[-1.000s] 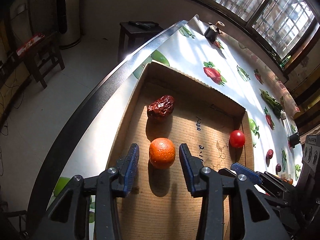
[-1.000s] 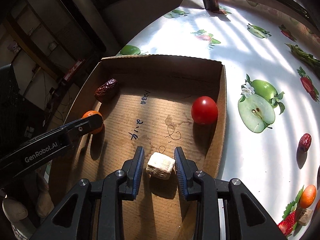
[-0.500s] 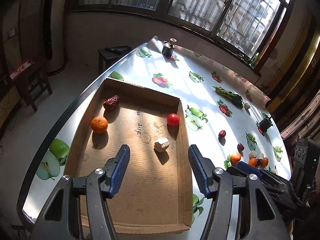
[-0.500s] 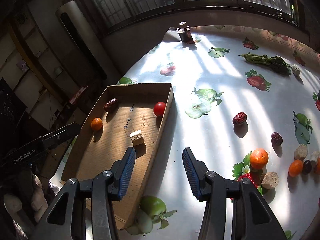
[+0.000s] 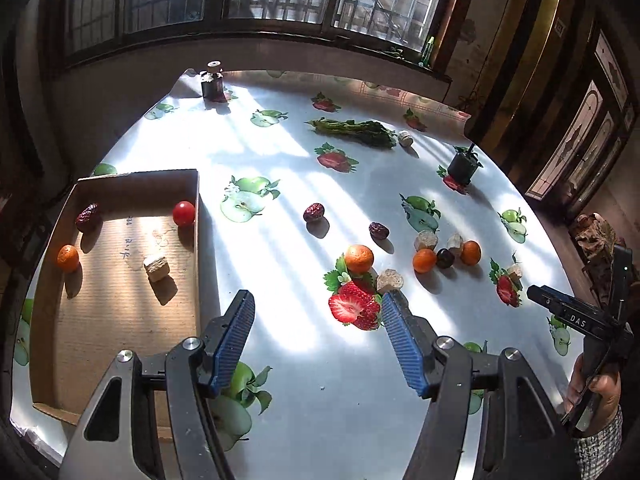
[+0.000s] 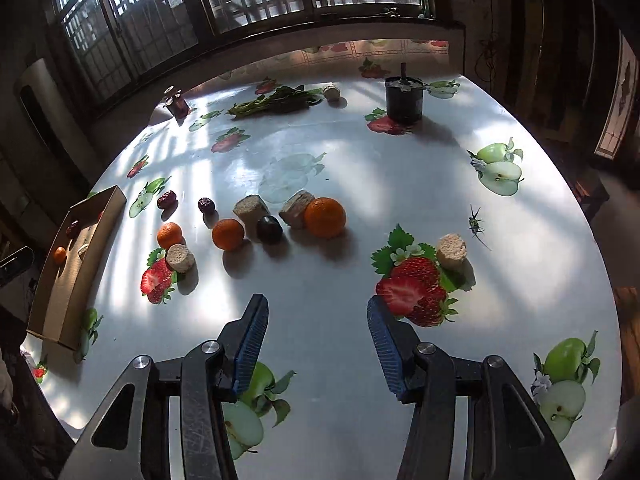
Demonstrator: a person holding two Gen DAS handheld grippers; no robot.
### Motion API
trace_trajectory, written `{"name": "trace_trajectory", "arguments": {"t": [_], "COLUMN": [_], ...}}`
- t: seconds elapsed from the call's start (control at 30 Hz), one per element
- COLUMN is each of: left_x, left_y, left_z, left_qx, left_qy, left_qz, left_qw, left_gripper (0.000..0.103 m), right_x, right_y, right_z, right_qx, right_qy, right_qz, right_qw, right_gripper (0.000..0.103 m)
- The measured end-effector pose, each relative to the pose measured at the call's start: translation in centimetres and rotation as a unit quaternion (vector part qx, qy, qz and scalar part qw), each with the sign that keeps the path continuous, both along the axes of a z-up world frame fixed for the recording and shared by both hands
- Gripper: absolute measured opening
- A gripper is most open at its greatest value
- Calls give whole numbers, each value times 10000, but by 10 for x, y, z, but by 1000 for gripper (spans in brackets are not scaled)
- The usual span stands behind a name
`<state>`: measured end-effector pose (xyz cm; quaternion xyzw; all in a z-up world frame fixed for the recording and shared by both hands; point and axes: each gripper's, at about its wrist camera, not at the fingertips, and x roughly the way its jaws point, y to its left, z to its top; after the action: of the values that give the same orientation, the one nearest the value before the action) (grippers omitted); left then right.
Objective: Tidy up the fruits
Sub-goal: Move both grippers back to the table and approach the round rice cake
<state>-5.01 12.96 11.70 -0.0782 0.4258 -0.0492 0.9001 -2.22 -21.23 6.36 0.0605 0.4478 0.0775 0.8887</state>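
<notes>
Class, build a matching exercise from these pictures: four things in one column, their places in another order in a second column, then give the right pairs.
Things:
1. cherry tomato
2. leafy greens
3. dark plum
4. small bottle

Places:
A. on the table between two oranges
B. inside the cardboard box, by its right wall
C. at the far edge of the table near the window
D. on the far part of the table, beside a pale cork-like piece

Pairs: 1-B, 2-D, 3-A, 4-C

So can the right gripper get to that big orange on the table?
Probably yes. The right gripper is open and empty, and the big orange sits ahead of it on the table, with only bare tablecloth between. A tan chunk touches the orange's far-left side.
</notes>
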Motion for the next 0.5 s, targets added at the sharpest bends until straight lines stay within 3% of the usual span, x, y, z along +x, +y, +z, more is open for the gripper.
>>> {"name": "trace_trajectory", "arguments": {"t": [0.2,0.4,0.5], "left_x": [30,54,60], "left_y": [-57,-81,-89], "left_z": [-37,-65,-71], "left_qx": [262,84,209], "left_qy": [108,271,167], "left_qz": [-476,-726,-755], "left_qw": [9985,9970,9968], "left_gripper": [65,60,60], "right_x": [19,38,47], "right_y": [-57,-70,-66], "right_z": [-13,-30,-35], "right_qx": [286,496,403], "right_qy": [117,175,206], "right_qz": [-525,-566,-465], "right_qw": [9981,9970,9979], "right_gripper": [55,55,55]}}
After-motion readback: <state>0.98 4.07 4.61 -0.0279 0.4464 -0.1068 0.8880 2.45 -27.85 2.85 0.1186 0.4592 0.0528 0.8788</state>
